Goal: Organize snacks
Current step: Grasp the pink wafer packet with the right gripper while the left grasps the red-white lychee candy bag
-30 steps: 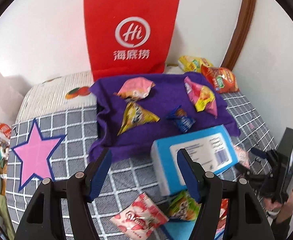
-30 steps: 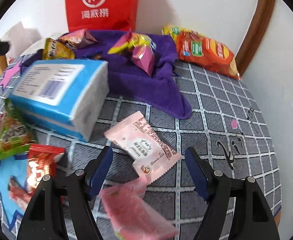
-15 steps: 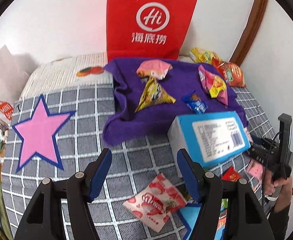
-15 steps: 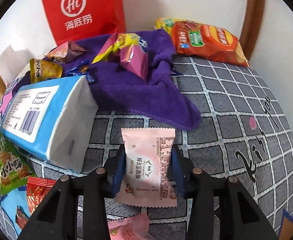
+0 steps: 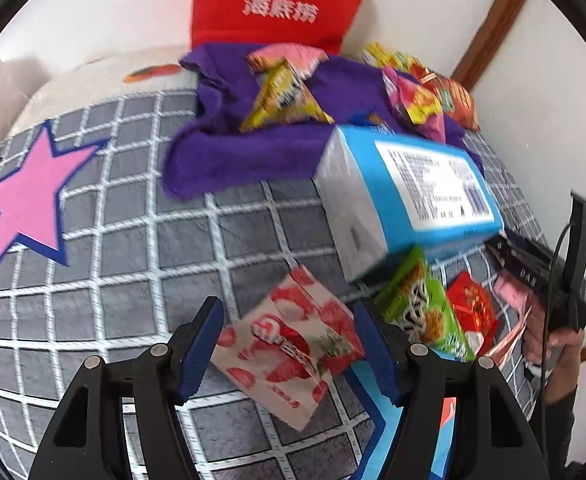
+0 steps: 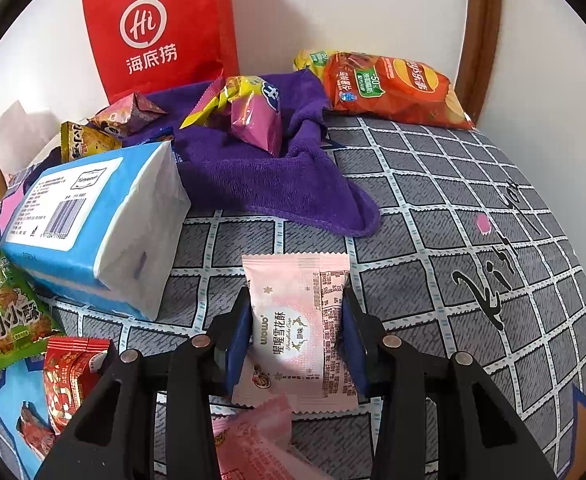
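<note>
Working over snack packets on a grey checked cover.
Left to right: hovering with the left gripper (image 5: 289,350), jaws partly apart and straddling a strawberry-print packet (image 5: 293,350) lying flat on the checked cover (image 5: 133,248), pads not pressing it; sitting beyond, a blue tissue pack (image 5: 409,196) and purple towel (image 5: 253,148); pinching with the right gripper (image 6: 297,332), pads squeezing both edges of a pale pink packet (image 6: 297,328) just above the cover.

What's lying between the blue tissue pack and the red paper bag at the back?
In the right wrist view, the purple towel fills that stretch between the tissue pack and red bag, with small snack packets on it.
</note>
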